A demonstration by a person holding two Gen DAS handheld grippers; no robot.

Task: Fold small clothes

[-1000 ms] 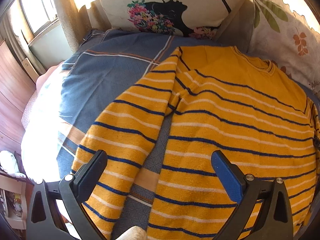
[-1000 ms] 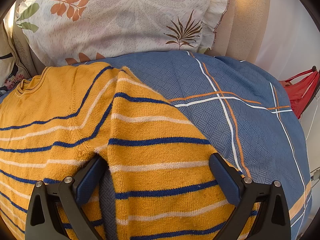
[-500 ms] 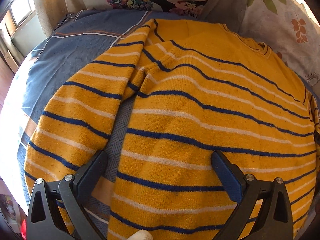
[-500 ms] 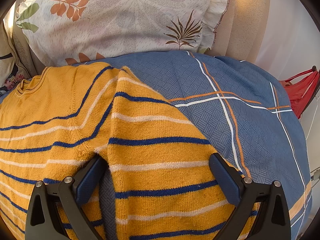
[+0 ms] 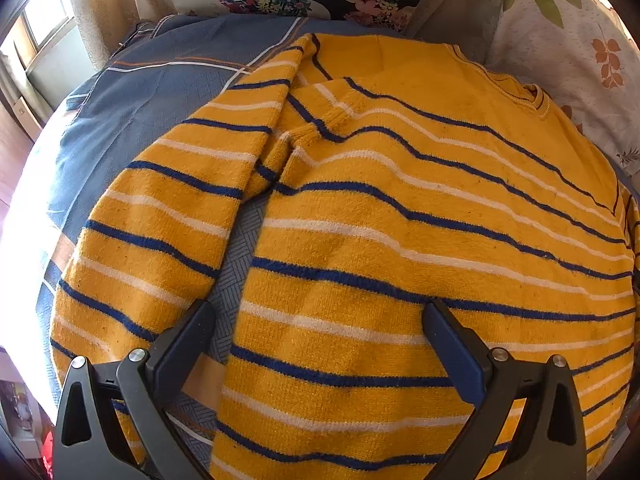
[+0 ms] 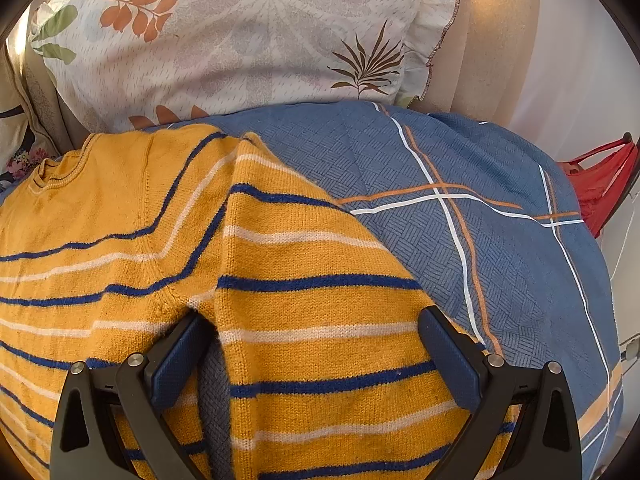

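On bed [image 6: 500,184] | sweater [image 5: 400,220] flat, unfolded | left gripper [image 5: 316,344], right gripper [image 6: 312,352] wide, empty | pinch sleeve edges, fold inward evenly

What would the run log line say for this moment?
sweater: flat on bedspread, unfolded | left tool: open, above body | right tool: open, above sleeve

sweater [image 5: 400,220] on bedspread [image 5: 140,120], pillows [image 6: 240,32] behind
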